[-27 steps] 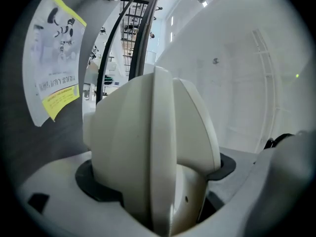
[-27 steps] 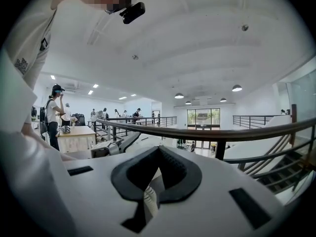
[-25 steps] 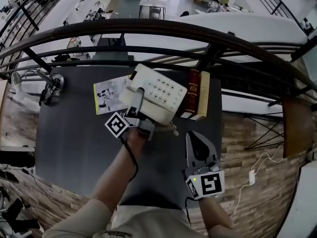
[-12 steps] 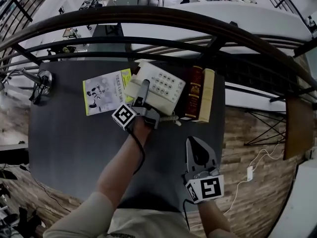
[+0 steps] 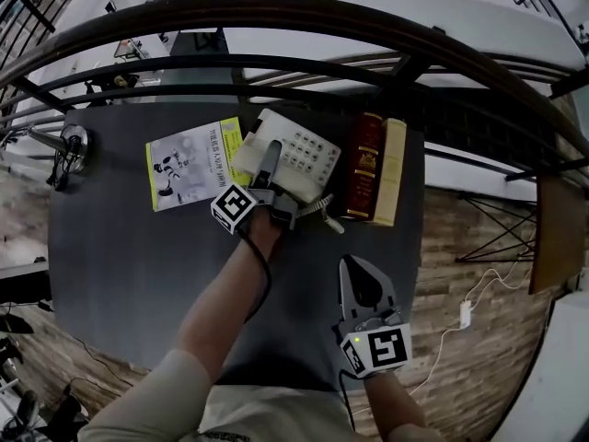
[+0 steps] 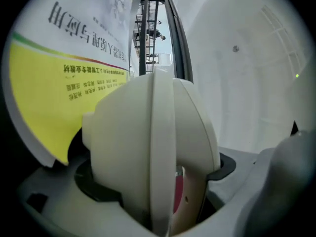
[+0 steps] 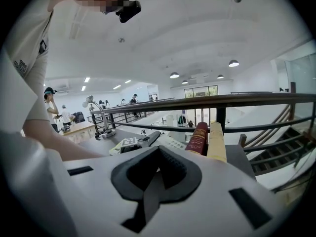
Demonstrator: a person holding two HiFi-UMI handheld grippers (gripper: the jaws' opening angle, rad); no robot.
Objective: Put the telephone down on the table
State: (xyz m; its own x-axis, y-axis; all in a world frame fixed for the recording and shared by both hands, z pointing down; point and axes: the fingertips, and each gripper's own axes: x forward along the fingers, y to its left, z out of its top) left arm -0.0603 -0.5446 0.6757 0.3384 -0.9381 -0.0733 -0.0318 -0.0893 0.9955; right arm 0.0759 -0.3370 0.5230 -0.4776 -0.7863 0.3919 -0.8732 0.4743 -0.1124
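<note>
The left gripper (image 5: 272, 157) has its jaws clamped on the cream handset (image 6: 148, 142), which fills the gap between them. The handset belongs to the cream telephone (image 5: 299, 159), whose keypad faces up; it lies on the dark table (image 5: 138, 265), its left edge over a yellow-and-white booklet (image 5: 189, 175), with a dark red book (image 5: 365, 166) and a tan book (image 5: 391, 171) just beside it on the right. A coiled cord (image 5: 324, 212) trails from its near edge. The right gripper (image 7: 157, 174) has its jaws pressed together with nothing between them, low over the table's near right part, well apart from the telephone
</note>
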